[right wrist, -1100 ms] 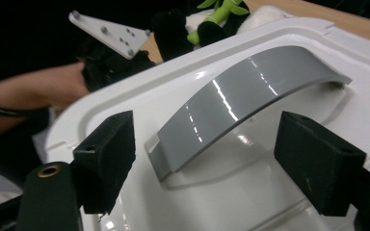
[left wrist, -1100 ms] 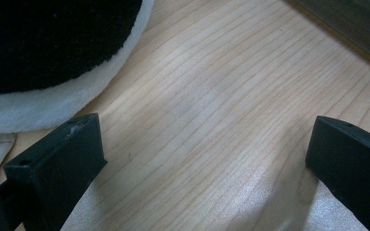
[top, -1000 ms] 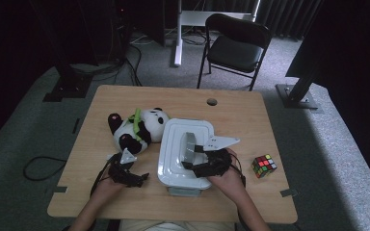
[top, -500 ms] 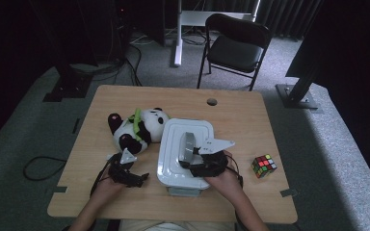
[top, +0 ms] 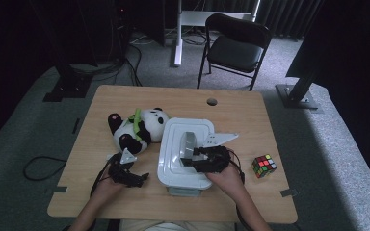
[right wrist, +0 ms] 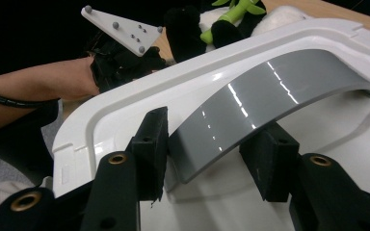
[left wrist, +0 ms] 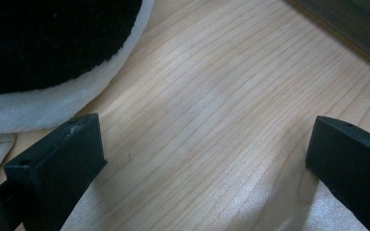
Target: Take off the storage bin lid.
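A white plastic box with a lid stands at the table's front middle, with a curved grey handle on top. My right gripper reaches in from the right; its jaws have just been closing, and both pads now touch the sides of the handle's near end. A panda plush lies left of the box. My left gripper rests open on bare wood just in front of the panda, nothing between its jaws.
A Rubik's cube sits on the table right of the box. A cable hole is near the far edge. A black folding chair stands on the floor beyond the table.
The right gripper's jaws have drawn in around the grey handle. The left hand and the panda have stayed put.
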Action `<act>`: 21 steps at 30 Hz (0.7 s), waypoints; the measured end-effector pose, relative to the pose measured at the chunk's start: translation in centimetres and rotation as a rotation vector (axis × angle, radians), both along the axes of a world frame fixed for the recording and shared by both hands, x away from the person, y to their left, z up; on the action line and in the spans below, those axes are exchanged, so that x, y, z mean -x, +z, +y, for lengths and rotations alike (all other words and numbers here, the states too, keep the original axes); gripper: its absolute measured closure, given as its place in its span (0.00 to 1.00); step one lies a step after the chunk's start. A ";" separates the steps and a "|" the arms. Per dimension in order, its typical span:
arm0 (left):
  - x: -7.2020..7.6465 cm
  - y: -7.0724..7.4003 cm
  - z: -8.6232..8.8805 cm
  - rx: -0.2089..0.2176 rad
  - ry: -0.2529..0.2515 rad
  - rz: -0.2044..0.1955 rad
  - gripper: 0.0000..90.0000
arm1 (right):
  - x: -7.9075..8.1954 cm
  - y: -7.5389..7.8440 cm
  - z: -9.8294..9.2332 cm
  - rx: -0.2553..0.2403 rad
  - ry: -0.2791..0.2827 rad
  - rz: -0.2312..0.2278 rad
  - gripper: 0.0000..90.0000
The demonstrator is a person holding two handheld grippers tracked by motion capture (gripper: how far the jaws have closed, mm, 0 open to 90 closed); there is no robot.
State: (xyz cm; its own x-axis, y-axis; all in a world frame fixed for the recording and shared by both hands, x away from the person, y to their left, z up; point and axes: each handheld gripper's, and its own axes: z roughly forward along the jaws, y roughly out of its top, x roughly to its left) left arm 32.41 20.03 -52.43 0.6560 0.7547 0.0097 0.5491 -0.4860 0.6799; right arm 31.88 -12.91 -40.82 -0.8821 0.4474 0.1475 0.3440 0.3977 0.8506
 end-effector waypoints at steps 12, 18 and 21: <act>0.0 0.0 0.0 0.000 0.001 -0.004 0.00 | 0.1 1.0 -0.6 -0.035 0.004 0.002 0.61; 0.0 0.0 0.0 -0.001 0.000 -0.005 0.00 | -0.1 2.0 -1.5 -0.051 -0.022 -0.031 0.61; 0.0 0.0 0.0 -0.001 0.000 -0.005 0.00 | -0.3 2.4 -2.0 -0.054 -0.046 -0.046 0.61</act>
